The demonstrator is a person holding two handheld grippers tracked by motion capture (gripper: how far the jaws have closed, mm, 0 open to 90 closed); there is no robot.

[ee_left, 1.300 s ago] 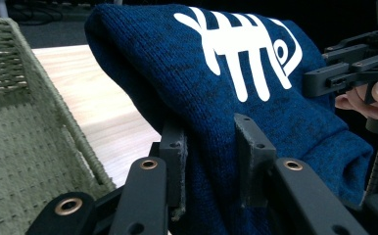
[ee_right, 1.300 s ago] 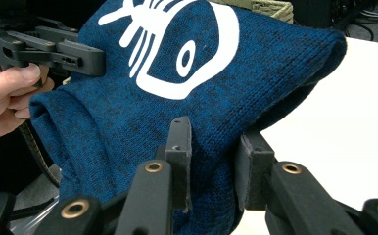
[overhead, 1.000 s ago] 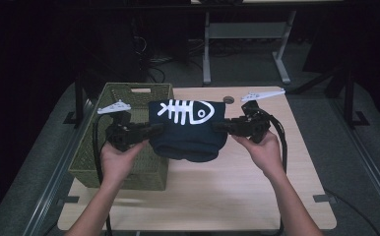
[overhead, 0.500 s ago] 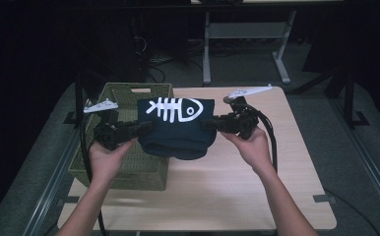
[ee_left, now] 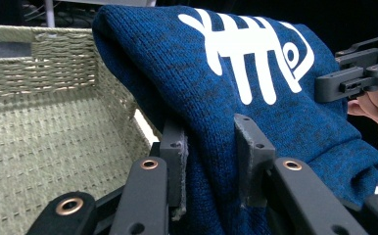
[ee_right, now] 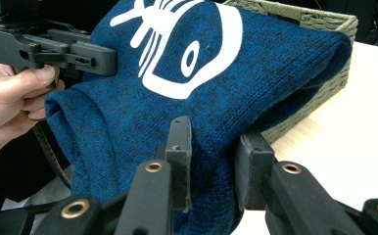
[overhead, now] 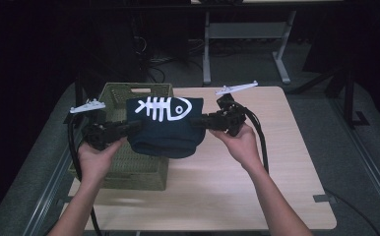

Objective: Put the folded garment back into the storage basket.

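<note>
A folded dark blue knit sweater (overhead: 166, 129) with a white fish-skeleton print hangs in the air over the right edge of a green woven basket (overhead: 119, 162). My left gripper (overhead: 135, 127) is shut on the sweater's left side, and my right gripper (overhead: 198, 121) is shut on its right side. In the left gripper view the sweater (ee_left: 255, 98) is pinched between the jaws of my left gripper (ee_left: 211, 147), with the basket (ee_left: 45, 122) behind it. In the right gripper view the knit fold (ee_right: 236, 83) sits clamped in my right gripper (ee_right: 214, 152).
The basket stands at the left of a light wooden table (overhead: 257, 187), and its inside looks bare. A metal table frame (overhead: 242, 34) stands on the dark floor beyond. Rails run along both sides of the table.
Both grippers have carried the sweater to the left, from the middle of the table toward the basket. The grip on it has not changed.
</note>
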